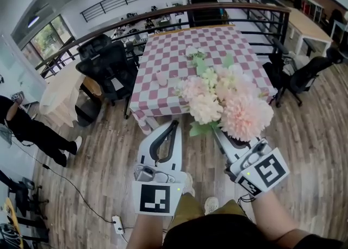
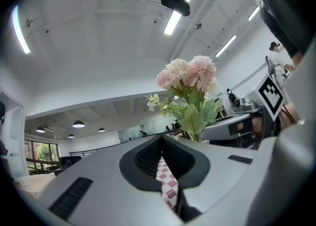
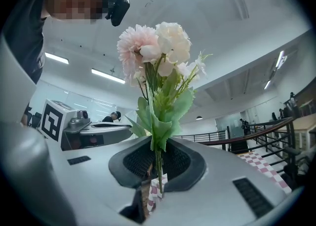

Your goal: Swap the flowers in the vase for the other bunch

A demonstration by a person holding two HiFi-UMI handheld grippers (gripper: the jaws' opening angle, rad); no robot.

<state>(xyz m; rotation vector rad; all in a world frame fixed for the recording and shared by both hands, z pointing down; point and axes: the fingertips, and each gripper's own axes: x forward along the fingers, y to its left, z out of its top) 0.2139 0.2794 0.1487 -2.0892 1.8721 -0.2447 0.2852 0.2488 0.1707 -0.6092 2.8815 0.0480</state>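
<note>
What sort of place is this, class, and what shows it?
Probably an open-plan office, perhaps on an upper floor: black office chairs, a long curved railing and ceiling strip lights.

an open-plan office floor: black swivel chairs beside a checkered worktop, a curved railing, long desks, wood floor, a large window, strip lights overhead.

Bunch: pale pink and cream blooms, green leaves. Tablecloth: pink-and-white check. Grey with black-and-white square markers: left gripper, right gripper. Floor: brown wood planks.
</note>
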